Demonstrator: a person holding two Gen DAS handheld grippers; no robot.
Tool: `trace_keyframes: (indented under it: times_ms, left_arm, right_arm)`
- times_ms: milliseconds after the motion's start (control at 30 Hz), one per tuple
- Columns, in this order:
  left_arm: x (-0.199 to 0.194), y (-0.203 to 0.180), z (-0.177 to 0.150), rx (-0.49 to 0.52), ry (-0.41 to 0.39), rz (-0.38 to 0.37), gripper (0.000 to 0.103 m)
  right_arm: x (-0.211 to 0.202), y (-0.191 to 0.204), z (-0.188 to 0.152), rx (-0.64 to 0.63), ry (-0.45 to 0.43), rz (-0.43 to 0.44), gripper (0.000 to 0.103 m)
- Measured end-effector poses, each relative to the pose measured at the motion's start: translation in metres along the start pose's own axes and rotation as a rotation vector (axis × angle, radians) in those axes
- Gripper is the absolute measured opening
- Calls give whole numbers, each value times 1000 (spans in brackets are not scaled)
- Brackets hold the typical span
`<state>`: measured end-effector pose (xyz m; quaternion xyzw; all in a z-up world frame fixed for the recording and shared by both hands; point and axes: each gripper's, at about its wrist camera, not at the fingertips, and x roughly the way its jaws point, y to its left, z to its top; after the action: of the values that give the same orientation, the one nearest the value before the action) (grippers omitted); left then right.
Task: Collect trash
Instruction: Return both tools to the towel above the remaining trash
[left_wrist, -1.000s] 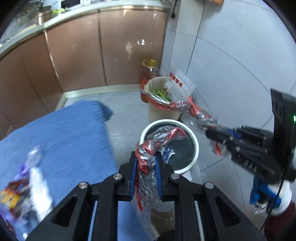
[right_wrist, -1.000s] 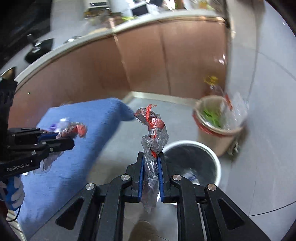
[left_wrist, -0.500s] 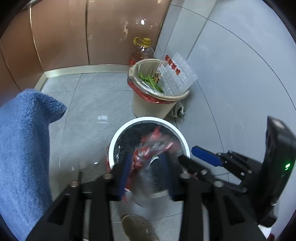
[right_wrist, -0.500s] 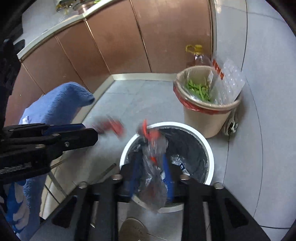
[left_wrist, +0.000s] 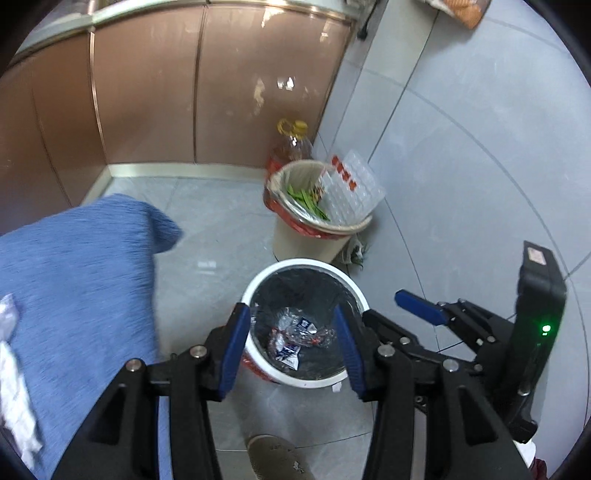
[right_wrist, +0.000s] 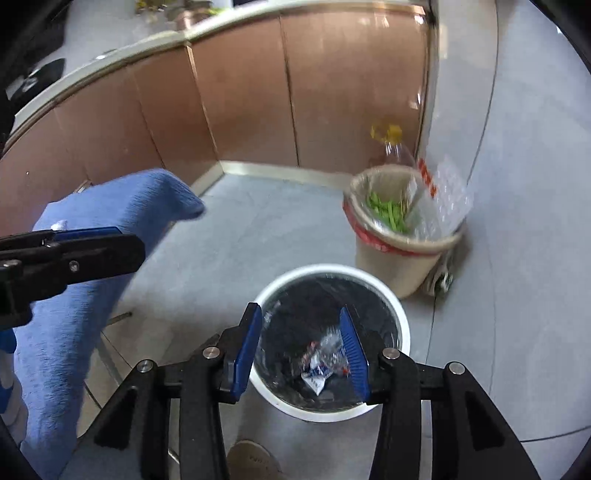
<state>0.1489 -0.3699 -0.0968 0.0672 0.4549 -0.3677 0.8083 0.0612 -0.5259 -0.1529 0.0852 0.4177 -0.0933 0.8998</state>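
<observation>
Both wrappers dropped: your tongs now hang empty over the white bin.

A second ago each of your tongs pinched a crumpled wrapper; now the left tongs (left_wrist: 291, 332) and right tongs (right_wrist: 303, 350) are both spread wide with nothing between them, and the wrappers (left_wrist: 295, 338) lie at the bottom of the white bin (left_wrist: 258, 373), on its black liner. That load is collected. Count: two bins on the floor, the white one below you and a beige bin (left_wrist: 295, 243) beyond it, full of greens and a plastic tray, with one oil bottle (left_wrist: 291, 147) behind. At least one piece of white trash (left_wrist: 11, 354) remains at the left edge of the blue towel (left_wrist: 74, 266), so I judge you have more to fetch.
</observation>
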Motion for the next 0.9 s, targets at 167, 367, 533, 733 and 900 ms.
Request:
trace_keyframes:
  times_ms: [167,367,533,733,900]
  left_arm:
    - [-44,16,-18,-11,-54,30,46]
    - [-90,44,-41,-23,-97,83,46]
    - [-123,67,-54,-52,-144,134,46]
    - [-147,84,-68,-77,-172,173,46]
    - [-163,90,-81,-108,-189,168,46]
  right_arm:
    - [-43,36,0,-55,-92,15,57]
    - [-79,73,0,-85,-150,51,59]
    - [-90,94,-1,-104,-161,74,59]
    - [-101,113,-6,-115,-167,99,59]
    - [-112,123,-9,-128,-173,111,59]
